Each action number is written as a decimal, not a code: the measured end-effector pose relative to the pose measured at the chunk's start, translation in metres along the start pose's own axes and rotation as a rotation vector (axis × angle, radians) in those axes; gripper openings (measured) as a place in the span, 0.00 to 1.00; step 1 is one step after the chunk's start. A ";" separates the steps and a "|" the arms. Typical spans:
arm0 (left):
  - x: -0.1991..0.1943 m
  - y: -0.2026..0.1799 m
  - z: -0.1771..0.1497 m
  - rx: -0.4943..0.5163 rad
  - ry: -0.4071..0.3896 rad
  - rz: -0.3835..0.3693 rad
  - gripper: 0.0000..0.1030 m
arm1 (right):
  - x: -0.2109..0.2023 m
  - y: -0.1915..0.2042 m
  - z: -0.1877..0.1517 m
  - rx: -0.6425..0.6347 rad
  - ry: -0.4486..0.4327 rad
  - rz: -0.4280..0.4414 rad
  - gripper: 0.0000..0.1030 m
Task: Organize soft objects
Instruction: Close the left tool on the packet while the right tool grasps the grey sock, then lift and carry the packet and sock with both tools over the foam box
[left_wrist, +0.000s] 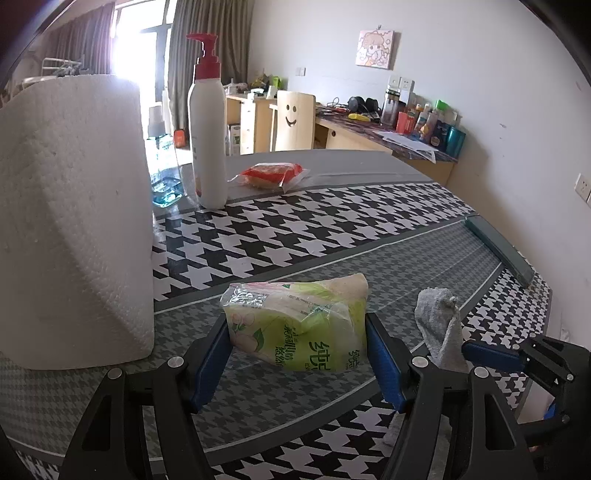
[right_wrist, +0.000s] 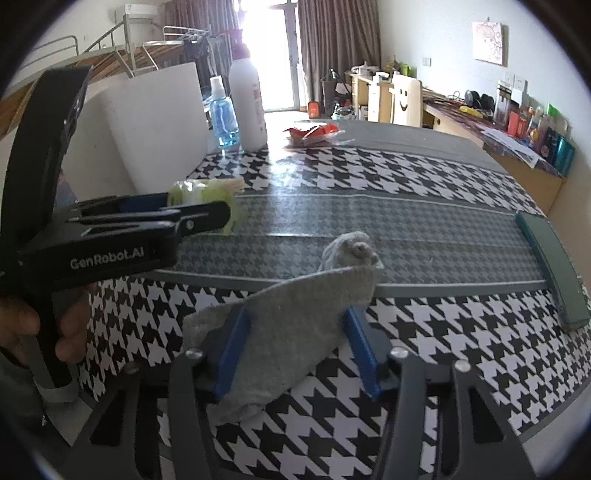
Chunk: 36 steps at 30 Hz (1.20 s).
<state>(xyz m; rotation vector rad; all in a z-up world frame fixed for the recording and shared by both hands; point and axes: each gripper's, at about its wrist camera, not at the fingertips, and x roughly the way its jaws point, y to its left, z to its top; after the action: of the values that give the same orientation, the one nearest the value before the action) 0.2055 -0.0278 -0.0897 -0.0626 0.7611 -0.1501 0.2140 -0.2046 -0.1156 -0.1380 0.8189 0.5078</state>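
Left tongs (left_wrist: 299, 354) clamp the green plastic-wrapped tissue pack (left_wrist: 295, 325) while right tongs (right_wrist: 297, 345) straddle the grey terry cloth (right_wrist: 291, 321) without clearly pinching it, probably for sorting on the houndstooth tabletop (right_wrist: 424, 332).

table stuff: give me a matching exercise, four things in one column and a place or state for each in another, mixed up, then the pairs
Things
1. green tissue pack
2. grey sock
3. red snack packet
4. paper towel roll

Place or state
A. lies alone at the far side of the table, right of the pump bottle
B. stands upright at the left, beside the tissue pack
C. between the left gripper fingers
D. draped between the right gripper fingers

Pairs: 1-C, 2-D, 3-A, 4-B
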 end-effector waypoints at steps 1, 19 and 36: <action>0.000 0.000 0.000 0.000 -0.002 0.002 0.69 | 0.000 0.001 0.000 -0.004 0.005 -0.011 0.52; -0.021 -0.003 0.000 0.003 -0.057 -0.020 0.69 | -0.007 0.004 -0.004 -0.005 0.007 -0.033 0.14; -0.064 -0.014 0.006 0.034 -0.143 -0.021 0.69 | -0.045 -0.010 0.017 0.081 -0.154 -0.025 0.14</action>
<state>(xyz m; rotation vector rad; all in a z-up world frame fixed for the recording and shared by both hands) 0.1621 -0.0313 -0.0398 -0.0481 0.6156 -0.1764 0.2042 -0.2257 -0.0721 -0.0337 0.6852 0.4547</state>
